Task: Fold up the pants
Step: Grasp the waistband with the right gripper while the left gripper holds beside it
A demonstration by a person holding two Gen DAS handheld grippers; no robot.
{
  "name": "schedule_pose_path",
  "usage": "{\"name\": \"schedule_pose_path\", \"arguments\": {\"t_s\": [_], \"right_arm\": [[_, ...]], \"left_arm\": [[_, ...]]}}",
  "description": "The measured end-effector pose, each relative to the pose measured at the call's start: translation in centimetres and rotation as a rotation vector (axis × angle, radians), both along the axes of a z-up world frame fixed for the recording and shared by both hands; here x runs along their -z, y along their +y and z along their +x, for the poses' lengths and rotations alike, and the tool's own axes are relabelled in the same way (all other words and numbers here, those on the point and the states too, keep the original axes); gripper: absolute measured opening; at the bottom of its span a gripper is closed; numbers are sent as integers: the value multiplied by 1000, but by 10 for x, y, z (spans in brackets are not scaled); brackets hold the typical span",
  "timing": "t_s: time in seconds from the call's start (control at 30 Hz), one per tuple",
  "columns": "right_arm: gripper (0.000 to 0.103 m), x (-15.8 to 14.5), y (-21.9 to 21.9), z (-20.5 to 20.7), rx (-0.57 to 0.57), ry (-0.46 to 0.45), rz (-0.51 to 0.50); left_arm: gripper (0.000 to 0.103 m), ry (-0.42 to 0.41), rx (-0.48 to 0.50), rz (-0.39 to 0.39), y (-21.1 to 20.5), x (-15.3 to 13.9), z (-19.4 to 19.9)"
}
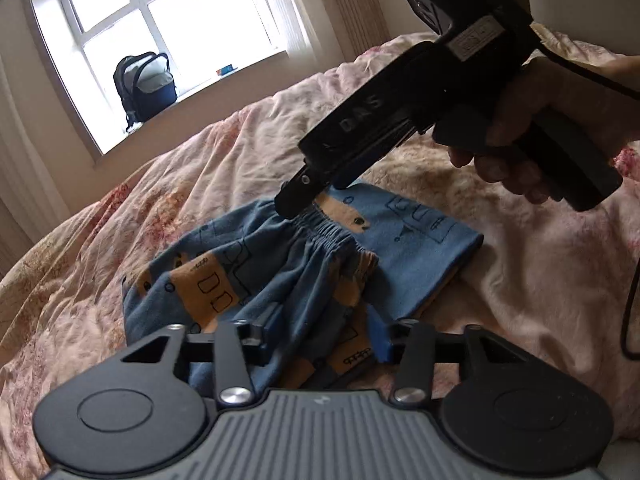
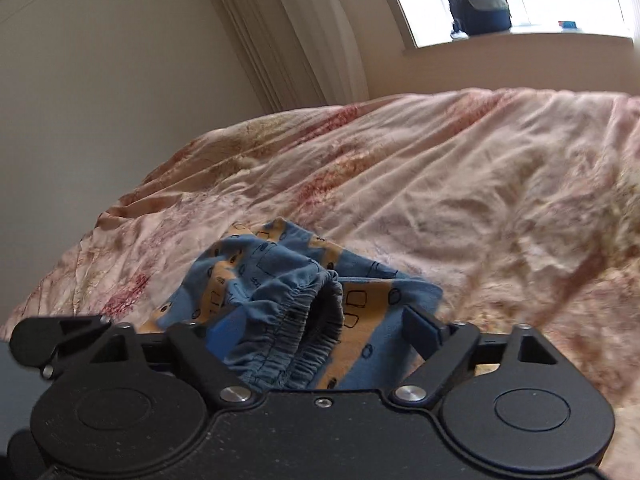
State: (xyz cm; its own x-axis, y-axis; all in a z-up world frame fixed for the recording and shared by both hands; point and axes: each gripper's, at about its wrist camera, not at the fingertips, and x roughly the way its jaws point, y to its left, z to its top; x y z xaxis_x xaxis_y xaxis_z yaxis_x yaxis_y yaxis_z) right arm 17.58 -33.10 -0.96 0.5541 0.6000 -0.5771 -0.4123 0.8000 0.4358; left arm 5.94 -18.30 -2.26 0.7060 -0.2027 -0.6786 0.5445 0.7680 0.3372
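Observation:
Blue pants (image 1: pixel 304 264) with orange patches and black outline prints lie crumpled on the bed, the gathered elastic waistband (image 1: pixel 332 236) on top. My left gripper (image 1: pixel 322 332) is low over their near edge, and the cloth fills the gap between its half-spread fingers; the blue pad faces still show. A hand holds my right gripper (image 1: pixel 298 204) from the upper right, tips down at the waistband. In the right wrist view the pants (image 2: pixel 280 280) bunch up between the right gripper's (image 2: pixel 324 334) wide-apart fingers, with the waistband (image 2: pixel 316 320) well clear of the right pad (image 2: pixel 424 330).
A rumpled pink floral bedspread (image 1: pixel 540 280) covers the whole bed (image 2: pixel 440 184). Behind it is a window with a dark backpack (image 1: pixel 146 84) on the sill, and pale curtains (image 2: pixel 288 32) hang beside it. The right gripper's black cable (image 1: pixel 628 312) hangs at the right edge.

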Motion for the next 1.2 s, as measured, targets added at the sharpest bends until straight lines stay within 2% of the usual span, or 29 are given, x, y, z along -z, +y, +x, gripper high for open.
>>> {"name": "schedule_pose_path", "arguments": {"t_s": [0.1, 0.13, 0.23, 0.33, 0.4, 0.43, 0.63, 0.7, 0.73, 0.77, 0.8, 0.9, 1.0, 1.03, 1.13, 1.2], "right_arm": [[57, 8, 0, 7, 37, 36, 49], [45, 9, 0, 9, 48, 45, 63], [27, 8, -2, 7, 56, 38, 85], [11, 3, -5, 5, 66, 22, 90], [7, 0, -8, 3, 74, 15, 104], [0, -2, -10, 1, 83, 11, 105], [0, -13, -24, -9, 119, -9, 137], [18, -10, -23, -8, 119, 6, 102], [44, -6, -21, -6, 111, 23, 106], [66, -2, -20, -5, 108, 41, 122], [67, 3, -18, -4, 104, 51, 142], [66, 11, -8, 2, 91, 75, 165], [45, 16, 3, 6, 67, 86, 141], [27, 16, 5, 6, 61, 88, 135], [19, 9, 2, 0, 71, 61, 141], [17, 2, -3, -5, 76, 39, 152]], "left_arm": [[28, 18, -27, -7, 3, -3, 5], [20, 30, -31, -21, 5, -4, 7], [7, 65, -55, -90, 13, -10, 11], [4, 90, -80, -153, 20, -18, 14], [4, 83, -84, -171, 24, -23, 12], [3, 78, -84, -175, 25, -25, 10], [3, 48, -73, -169, 25, -31, 3], [3, 65, -79, -171, 25, -28, 6], [3, 74, -85, -171, 24, -27, 6], [3, 82, -90, -172, 23, -26, 6], [3, 89, -94, -175, 24, -25, 7], [3, 112, -107, -179, 25, -23, 9], [3, 124, -119, -194, 26, -21, 10], [3, 123, -120, -196, 26, -22, 10], [3, 89, -107, -196, 25, -30, 5], [3, 60, -90, -196, 23, -34, 1]]}}
